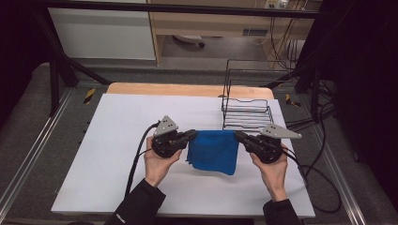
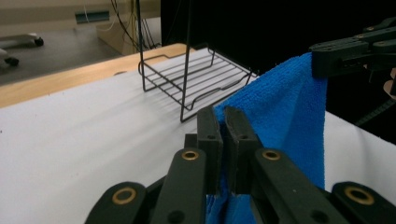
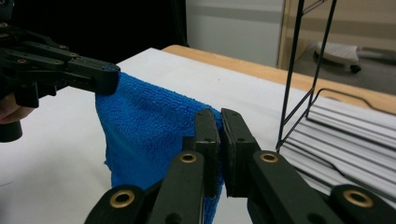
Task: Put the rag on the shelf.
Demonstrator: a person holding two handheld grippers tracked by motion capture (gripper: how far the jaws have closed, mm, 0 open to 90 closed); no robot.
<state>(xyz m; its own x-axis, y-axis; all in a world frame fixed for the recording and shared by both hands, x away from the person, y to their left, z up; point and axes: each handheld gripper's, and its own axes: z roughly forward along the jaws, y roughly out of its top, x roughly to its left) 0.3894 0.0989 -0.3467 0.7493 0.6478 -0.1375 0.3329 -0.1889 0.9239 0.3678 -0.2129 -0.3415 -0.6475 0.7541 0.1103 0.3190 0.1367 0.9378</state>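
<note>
A blue cloth point(image 1: 213, 151) hangs stretched between my two grippers above the white table point(image 1: 117, 140). My left gripper point(image 1: 192, 135) is shut on the cloth's top left corner; in the left gripper view its jaws pinch the blue cloth point(image 2: 280, 121) at my left gripper point(image 2: 222, 116). On the top right corner my right gripper point(image 1: 237, 136) is shut too, with the blue cloth point(image 3: 144, 130) draping from my right gripper point(image 3: 220, 119) to the other gripper. The cloth's lower edge droops toward the table.
A black wire rack point(image 1: 247, 110) stands on the table just behind the cloth, toward the back right; the same wire rack point(image 2: 196, 79) appears in the left gripper view. Black cables point(image 1: 319, 183) trail off the table's right side. A wooden edge point(image 1: 187, 89) runs along the back.
</note>
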